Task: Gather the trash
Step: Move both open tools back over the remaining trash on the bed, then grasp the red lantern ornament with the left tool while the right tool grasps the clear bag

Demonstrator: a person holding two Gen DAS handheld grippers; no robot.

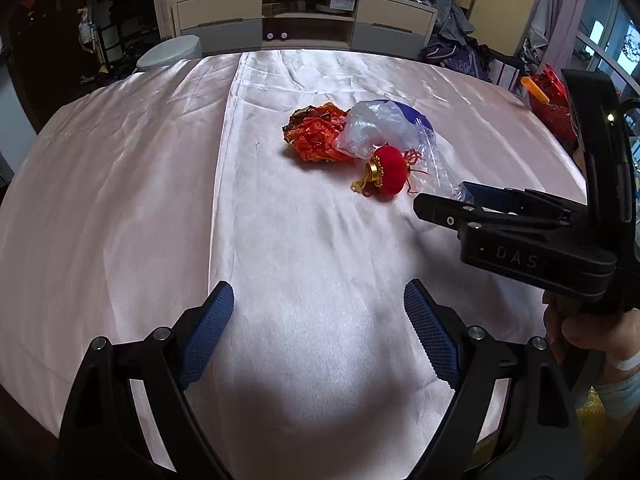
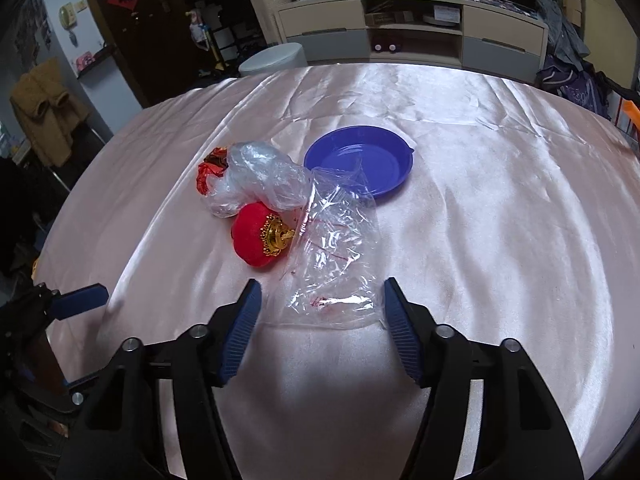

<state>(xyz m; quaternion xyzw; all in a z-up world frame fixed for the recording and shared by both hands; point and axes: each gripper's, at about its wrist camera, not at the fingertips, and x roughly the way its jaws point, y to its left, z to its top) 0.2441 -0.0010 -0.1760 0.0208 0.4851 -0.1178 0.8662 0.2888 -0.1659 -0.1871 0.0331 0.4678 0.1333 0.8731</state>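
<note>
Right wrist view: the right gripper (image 2: 322,312) is seen with its jaws apart, straddling the near edge of a flat clear plastic sheet (image 2: 332,256); the pads are not yet pressed on it, so nothing is grasped. From the sheet, a red lantern ornament (image 2: 254,240) lies at about nine o'clock, a crumpled clear bag (image 2: 256,184) at about eleven, and a crushed red-and-gold wrapper (image 2: 210,168) beyond the bag. A blue plate (image 2: 384,168) rests at one o'clock, partly overlapped by the sheet. All of it sits on a pink satin tablecloth (image 2: 500,220).

In the left wrist view, the left gripper (image 1: 320,320) is held released and empty over bare cloth, with the trash pile up at about one o'clock from it.

The task is judged barely begun: no piece is seen lifted, and whether the plate is meant as the collecting dish cannot be told. Every piece remains to be gathered.
</note>
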